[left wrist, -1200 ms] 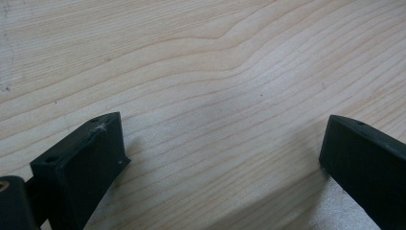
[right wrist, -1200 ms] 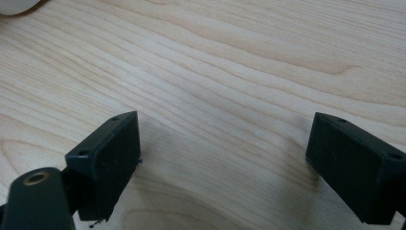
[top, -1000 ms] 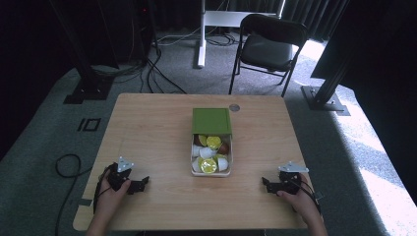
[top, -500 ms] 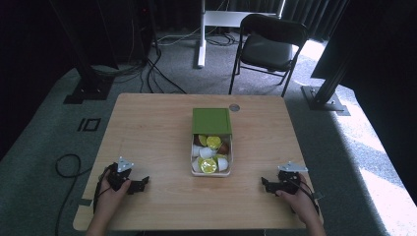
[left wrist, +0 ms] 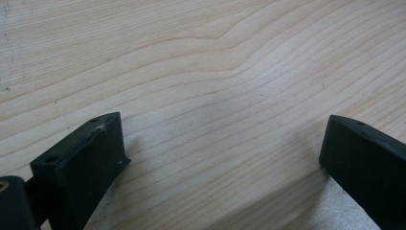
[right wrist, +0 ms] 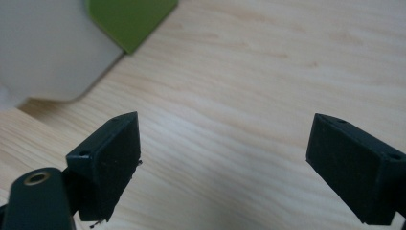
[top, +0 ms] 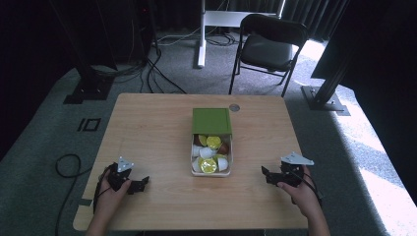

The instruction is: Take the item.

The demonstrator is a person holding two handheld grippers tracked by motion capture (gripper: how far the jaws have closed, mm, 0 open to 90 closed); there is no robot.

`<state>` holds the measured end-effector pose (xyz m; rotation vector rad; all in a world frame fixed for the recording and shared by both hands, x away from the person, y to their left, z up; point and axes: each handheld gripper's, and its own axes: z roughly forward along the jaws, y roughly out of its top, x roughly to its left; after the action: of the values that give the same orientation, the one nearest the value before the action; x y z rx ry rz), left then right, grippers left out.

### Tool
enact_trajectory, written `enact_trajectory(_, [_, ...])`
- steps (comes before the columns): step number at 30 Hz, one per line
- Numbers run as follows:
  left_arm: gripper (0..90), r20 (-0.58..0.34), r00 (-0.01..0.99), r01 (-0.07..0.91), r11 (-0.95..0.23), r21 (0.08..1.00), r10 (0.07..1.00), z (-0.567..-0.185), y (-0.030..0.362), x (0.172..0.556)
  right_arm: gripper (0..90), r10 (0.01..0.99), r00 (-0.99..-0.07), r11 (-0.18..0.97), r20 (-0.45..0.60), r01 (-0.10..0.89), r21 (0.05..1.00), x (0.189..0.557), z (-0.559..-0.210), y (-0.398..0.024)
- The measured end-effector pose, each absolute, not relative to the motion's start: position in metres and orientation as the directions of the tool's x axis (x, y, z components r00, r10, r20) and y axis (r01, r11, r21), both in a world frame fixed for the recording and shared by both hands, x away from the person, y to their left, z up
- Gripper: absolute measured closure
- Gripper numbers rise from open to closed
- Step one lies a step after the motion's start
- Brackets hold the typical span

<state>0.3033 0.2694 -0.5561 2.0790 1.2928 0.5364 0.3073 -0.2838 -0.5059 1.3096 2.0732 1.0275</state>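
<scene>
Since the earlier frames we see almost no change: the right gripper (top: 271, 175) has shifted very slightly near the table's front edge, and the left gripper (top: 138, 183) holds its place.

We take the box (top: 210, 167) as landmark. It is white, sits at the middle of the wooden table (top: 152, 128), and holds round capsules (top: 209, 165) with yellow, white and brown tops. Its green lid (top: 211, 121) lies flat against the far end of the box. A small round disc (top: 234, 107) is set in the tabletop just beyond the lid's far right corner.

We find the left gripper well to the left of the box and nearer the front edge, held in the left hand (top: 110, 194). In the left gripper view its jaws stand wide apart over bare wood, holding nothing.

We find the right gripper well to the right of the box, held in the right hand (top: 300, 192). In the right gripper view its jaws are likewise spread and empty, with a box corner (right wrist: 48, 48) and lid edge (right wrist: 129, 19) ahead.
</scene>
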Motion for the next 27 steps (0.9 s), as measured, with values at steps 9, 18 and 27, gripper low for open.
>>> enact_trajectory(9, [2.8,0.014,0.437,0.645,-0.325,0.691,0.899,-0.556,0.269,0.303,11.4,0.88,-0.474,0.256,0.005,0.485,0.836,0.311,-0.483,-0.263])
enact_trajectory(18, [2.8,0.014,0.437,0.645,-0.324,0.692,0.899,-0.556,0.269,0.303,11.4,0.843,-0.537,0.291,-0.012,0.438,0.85,0.316,-0.466,-0.237])
enact_trajectory(27, [2.8,0.014,0.437,0.646,-0.324,0.691,0.899,-0.556,0.269,0.303,13.3,0.816,-0.577,0.299,-0.008,0.41,0.862,0.319,-0.458,-0.215])
